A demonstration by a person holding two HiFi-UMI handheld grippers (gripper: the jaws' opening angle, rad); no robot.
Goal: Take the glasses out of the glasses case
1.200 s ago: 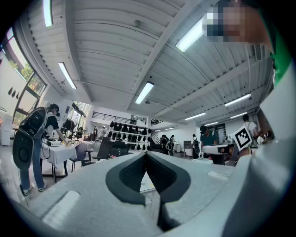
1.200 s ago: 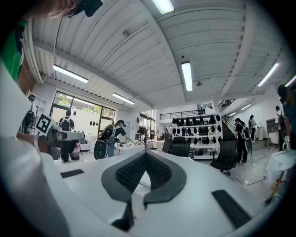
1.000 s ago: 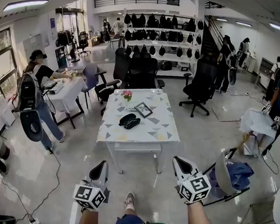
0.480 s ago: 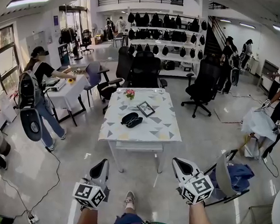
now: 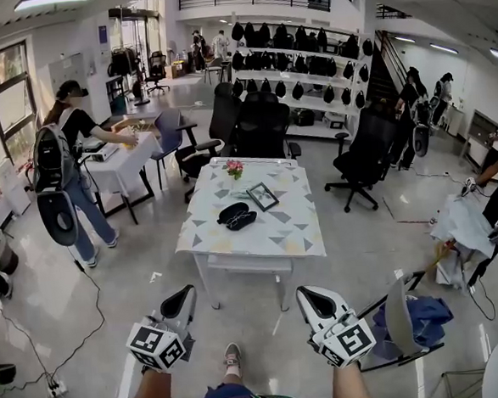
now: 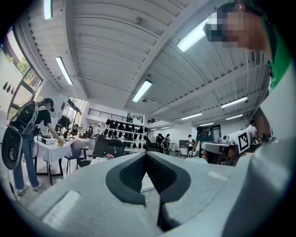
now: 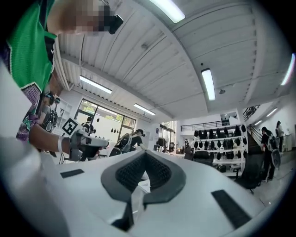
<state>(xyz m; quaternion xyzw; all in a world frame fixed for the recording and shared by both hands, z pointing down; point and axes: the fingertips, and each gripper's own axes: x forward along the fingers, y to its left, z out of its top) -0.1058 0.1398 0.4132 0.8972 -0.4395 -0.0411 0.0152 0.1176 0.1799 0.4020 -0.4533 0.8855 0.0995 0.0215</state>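
A black glasses case (image 5: pixel 235 214) lies open on the patterned white table (image 5: pixel 285 230), a couple of steps ahead in the head view. Whether glasses lie inside is too small to tell. My left gripper (image 5: pixel 184 294) (image 6: pixel 146 153) and right gripper (image 5: pixel 310 295) (image 7: pixel 145 152) are both held low near my body, well short of the table. Both pairs of jaws are shut with their tips together and nothing between them. Each gripper view catches the other gripper off to the side.
A framed picture (image 5: pixel 261 195) and a small pot of pink flowers (image 5: pixel 234 166) share the table. Black office chairs (image 5: pixel 259 127) stand behind it. A person with a backpack (image 5: pixel 61 160) works at a white table to the left. A blue cloth (image 5: pixel 420 313) hangs on a frame at the right.
The table has come slightly nearer in the head view. My right gripper has drifted a little left and inward; the left one has barely moved. Both stay shut.
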